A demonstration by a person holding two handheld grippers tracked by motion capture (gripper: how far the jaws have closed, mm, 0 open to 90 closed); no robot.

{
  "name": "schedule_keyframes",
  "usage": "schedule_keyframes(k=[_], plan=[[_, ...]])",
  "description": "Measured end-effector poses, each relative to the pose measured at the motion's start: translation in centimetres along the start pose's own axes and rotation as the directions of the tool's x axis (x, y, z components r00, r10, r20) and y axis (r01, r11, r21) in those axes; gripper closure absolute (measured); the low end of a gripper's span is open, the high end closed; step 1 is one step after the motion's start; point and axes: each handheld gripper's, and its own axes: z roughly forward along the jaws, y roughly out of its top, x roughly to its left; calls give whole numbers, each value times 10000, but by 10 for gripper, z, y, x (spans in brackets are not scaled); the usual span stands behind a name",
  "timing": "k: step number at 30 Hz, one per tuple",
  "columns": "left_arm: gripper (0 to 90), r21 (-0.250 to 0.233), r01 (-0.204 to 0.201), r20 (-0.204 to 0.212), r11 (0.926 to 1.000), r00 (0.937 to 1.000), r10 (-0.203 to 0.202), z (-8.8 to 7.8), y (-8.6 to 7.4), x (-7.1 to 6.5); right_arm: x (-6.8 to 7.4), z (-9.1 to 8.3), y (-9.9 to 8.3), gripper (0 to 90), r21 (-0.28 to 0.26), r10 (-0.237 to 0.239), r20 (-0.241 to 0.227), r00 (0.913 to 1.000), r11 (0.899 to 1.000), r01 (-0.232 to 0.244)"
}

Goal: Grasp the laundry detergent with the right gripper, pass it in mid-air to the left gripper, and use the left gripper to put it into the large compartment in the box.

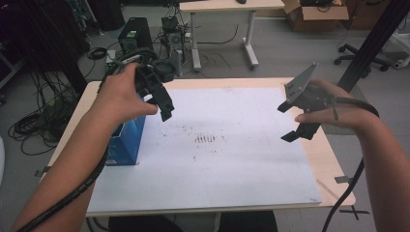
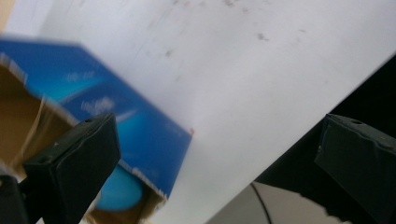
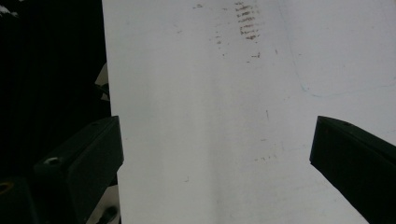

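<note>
High view: blue box (image 1: pixel 126 142) at the white mat's (image 1: pixel 217 159) left edge, long axis running away from the person. Left gripper (image 1: pixel 159 99) above it, jaws wide, empty. Right gripper (image 1: pixel 295 123) likewise wide.
Left gripper view: box's open end faces the camera.
Right gripper view: bare mat between the jaws.

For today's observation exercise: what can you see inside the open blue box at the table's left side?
In the left gripper view, the blue box shows brown cardboard inner walls and a rounded blue object near its opening. The left gripper's fingers cover part of the opening, so anything deeper stays hidden.
</note>
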Motion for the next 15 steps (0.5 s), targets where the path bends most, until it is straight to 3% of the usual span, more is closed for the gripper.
schedule_keyframes(k=[2, 4, 5, 6, 8, 9, 13, 14, 15], plan=[[2, 129, -1069, 191, 9942, 9941, 1066, 4, 7, -9, 1, 1, 0, 27, 80, -52, -70, 10000, 10000, 52], [2, 475, -1498, 240, 9876, 9886, 1488, 9, 12, -11, 1, 3, 0, 27, 236, -22, -161, 9999, 9997, 25], [2, 609, -1870, 281, 9805, 9822, 1856, 12, 15, -13, 0, 4, 0, 29, 275, -48, -197, 9998, 9996, 53], [2, 629, -2025, 374, 9772, 9790, 2005, 14, 16, -13, 0, 5, 0, 27, 317, -45, -209, 9998, 9995, 52], [2, 594, -2610, 423, 9635, 9650, 2588, 16, 18, -15, 0, 7, 0, 29, 385, -39, -262, 9997, 9992, 49], [2, 494, -2757, 585, 9600, 9603, 2728, 17, 19, -14, 1, 7, 1, 29, 399, -44, -309, 9995, 9992, 57], [2, -52, -3829, 789, 9238, 9208, 3821, 18, 19, -16, 0, 10, 3, 29, 573, -50, -453, 9990, 9983, 76], [2, -171, -4162, 802, 9091, 9058, 4161, 19, 18, -17, 0, 10, 3, 28, 625, -61, -474, 9989, 9980, 91], [2, -337, -4372, 858, 8987, 8947, 4384, 20, 18, -17, -1, 10, 4, 28, 689, -86, -481, 9988, 9976, 119]])
